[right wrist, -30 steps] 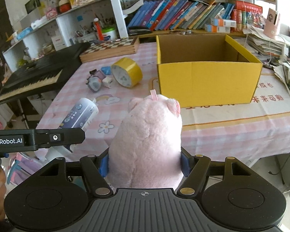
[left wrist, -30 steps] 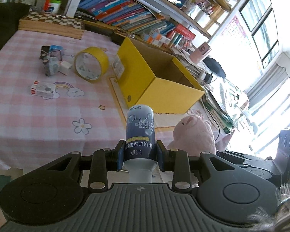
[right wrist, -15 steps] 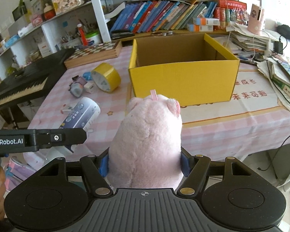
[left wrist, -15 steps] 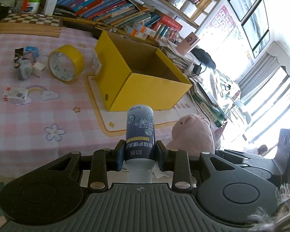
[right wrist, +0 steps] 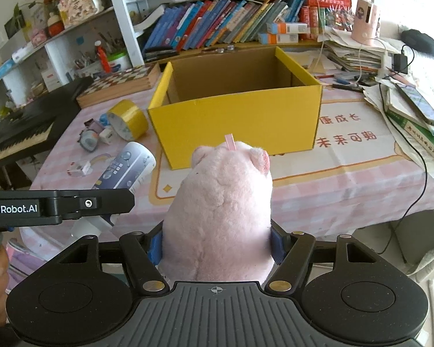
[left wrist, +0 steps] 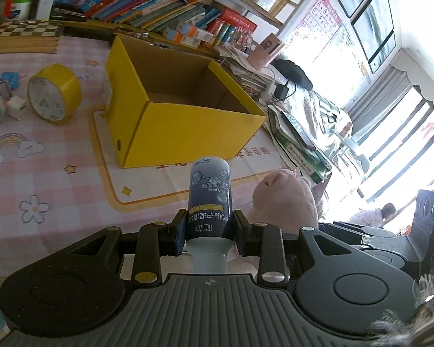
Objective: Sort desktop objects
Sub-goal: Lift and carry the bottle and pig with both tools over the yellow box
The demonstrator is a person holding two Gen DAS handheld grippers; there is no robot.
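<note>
1. The left gripper has its jaws clamped on a dark blue bottle near its pale neck, so the printed body points forward, held above the near edge of the desk.
2. The right gripper has its jaws closed around the lower body of a pink plush pig; the toy fills the gap between them and faces away from the camera, a small pink tag standing up on its head.
3. The two held things are side by side — from the right wrist view the bottle lies just left of the pig, under the black side of the left gripper, and from the left wrist view the pig sits just right of the bottle.
4. Straight beyond both stands an open yellow cardboard box on a cream mat with orange border; the part of its brown floor that shows is bare.
5. Left of the box on the pink checked cloth — a roll of yellow tape on its edge, then a cluster of small items and a small white box, well apart from the jaws.
6. A chessboard lies at the far edge, with bookshelves behind.
</note>
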